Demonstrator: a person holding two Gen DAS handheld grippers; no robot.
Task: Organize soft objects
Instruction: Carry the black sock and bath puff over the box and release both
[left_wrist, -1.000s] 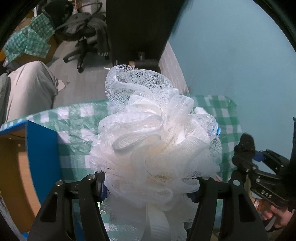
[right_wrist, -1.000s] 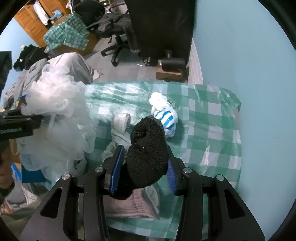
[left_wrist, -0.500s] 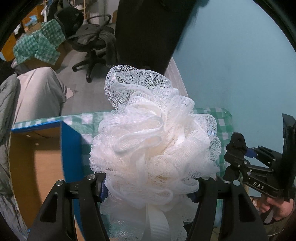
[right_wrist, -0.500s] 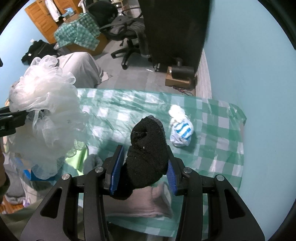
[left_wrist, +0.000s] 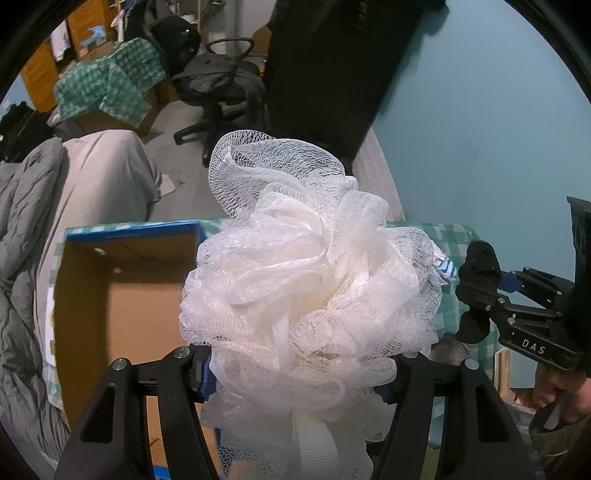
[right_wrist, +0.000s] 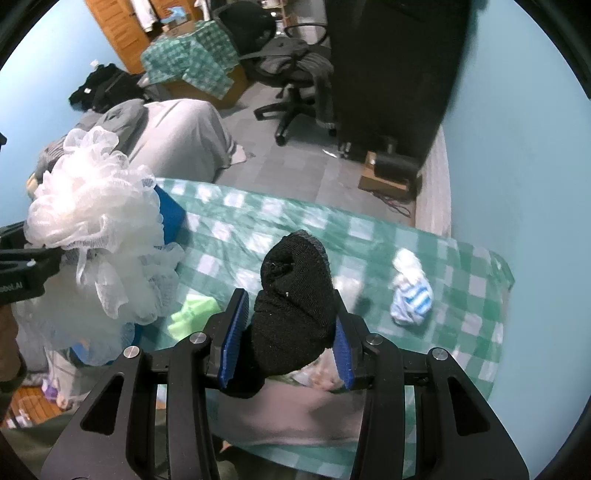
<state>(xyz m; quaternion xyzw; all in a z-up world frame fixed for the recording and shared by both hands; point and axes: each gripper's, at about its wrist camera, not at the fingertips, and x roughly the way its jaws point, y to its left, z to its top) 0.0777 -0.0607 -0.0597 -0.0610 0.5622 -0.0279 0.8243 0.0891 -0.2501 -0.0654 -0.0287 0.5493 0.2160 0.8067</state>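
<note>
Currently both grippers are loaded and held above the counter (right_wrist: 461, 295), which carries a green-checked cloth. Left gripper (left_wrist: 295, 373): fingers clamped on a white mesh bath pouf (left_wrist: 310, 288), which hangs over the edge of an open cardboard box (left_wrist: 122, 295) with blue outer walls. Right gripper (right_wrist: 286, 345): blue-padded fingers closed on a black sock (right_wrist: 295, 302), held clear of the cloth. On the cloth lie a blue-and-white striped sock bundle (right_wrist: 412, 297), a lime-green cloth (right_wrist: 192, 312) and a pinkish-grey garment (right_wrist: 295, 413).
</note>
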